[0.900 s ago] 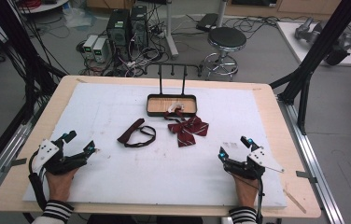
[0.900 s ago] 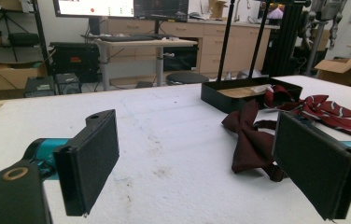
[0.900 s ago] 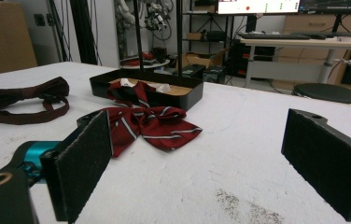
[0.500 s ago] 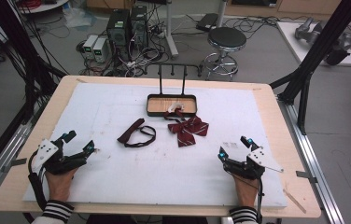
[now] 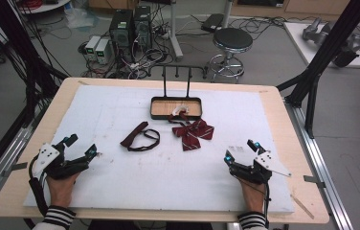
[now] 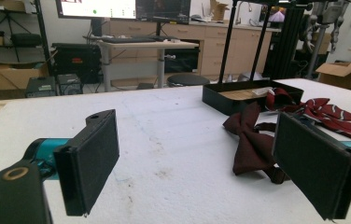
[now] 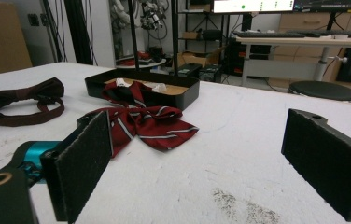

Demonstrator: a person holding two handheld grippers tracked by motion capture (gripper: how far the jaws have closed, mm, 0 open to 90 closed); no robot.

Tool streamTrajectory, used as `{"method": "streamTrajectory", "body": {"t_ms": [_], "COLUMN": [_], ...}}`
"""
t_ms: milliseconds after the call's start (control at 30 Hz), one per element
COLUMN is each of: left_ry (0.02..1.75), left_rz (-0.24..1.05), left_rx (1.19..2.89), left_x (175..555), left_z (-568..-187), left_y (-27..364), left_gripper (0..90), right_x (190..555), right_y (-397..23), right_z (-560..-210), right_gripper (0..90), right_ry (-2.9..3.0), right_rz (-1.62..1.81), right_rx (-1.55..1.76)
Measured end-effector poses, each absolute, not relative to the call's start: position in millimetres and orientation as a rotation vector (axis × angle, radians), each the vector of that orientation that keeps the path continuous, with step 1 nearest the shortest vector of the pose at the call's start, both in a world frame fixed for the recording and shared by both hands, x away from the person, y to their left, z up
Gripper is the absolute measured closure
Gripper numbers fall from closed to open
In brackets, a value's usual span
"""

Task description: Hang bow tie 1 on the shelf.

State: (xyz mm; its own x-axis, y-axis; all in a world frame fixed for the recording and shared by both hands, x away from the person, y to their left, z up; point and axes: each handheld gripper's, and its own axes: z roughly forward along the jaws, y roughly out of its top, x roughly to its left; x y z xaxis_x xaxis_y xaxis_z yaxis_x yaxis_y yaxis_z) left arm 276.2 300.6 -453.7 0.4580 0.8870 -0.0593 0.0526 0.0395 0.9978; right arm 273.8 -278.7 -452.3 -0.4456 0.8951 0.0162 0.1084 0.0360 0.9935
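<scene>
High view: the white foam mat (image 5: 120, 191) is being seen covering most of the wooden table (image 5: 297, 143), with a black tray (image 5: 155, 115) on a hook stand at its far middle. Two bow ties are lying just in front of that tray. The striped red bow tie (image 5: 193, 133) is lying right of centre, its strap running up over the tray rim; the plain maroon bow tie (image 5: 140, 137) is lying left of centre, well apart from the tray, with its strap loop curled to its right.

Both grippers are being held low at the near edge, well short of the ties. The left gripper (image 5: 80, 147) is being held with jaws wide apart and nothing between them; in the left gripper view the maroon tie (image 6: 253, 140) is lying ahead and to the right of the jaw line, its long axis running away from the camera. The right gripper (image 5: 241, 151) is likewise gaping and empty; in the right gripper view the striped tie (image 7: 141, 122) is lying ahead and left, partly behind the left jaw, with the tray (image 7: 183, 95) beyond it.

Judgement: each tie is lying nearer to the gripper on its own side and diagonally inward from it, so an inward and forward reach is being called for.
</scene>
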Motion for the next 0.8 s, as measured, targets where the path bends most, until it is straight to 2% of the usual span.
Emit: {"method": "streamTrajectory", "body": {"t_ms": [300, 800], "left_ry": [0.903, 0.900], "left_rz": [0.797, 0.799], "left_rx": [1.390, 1.384], "left_x": [276, 276], "left_z": [-454, -454], "left_y": [301, 301], "left_gripper": [15.1, 15.2], "right_x": [286, 312], "right_y": [-280, -268], "right_z": [-447, -410], "right_gripper": [8.0, 8.0], "right_ry": [1.745, 1.878], "right_rz": [1.488, 1.458], "right_rx": [1.102, 1.090]}}
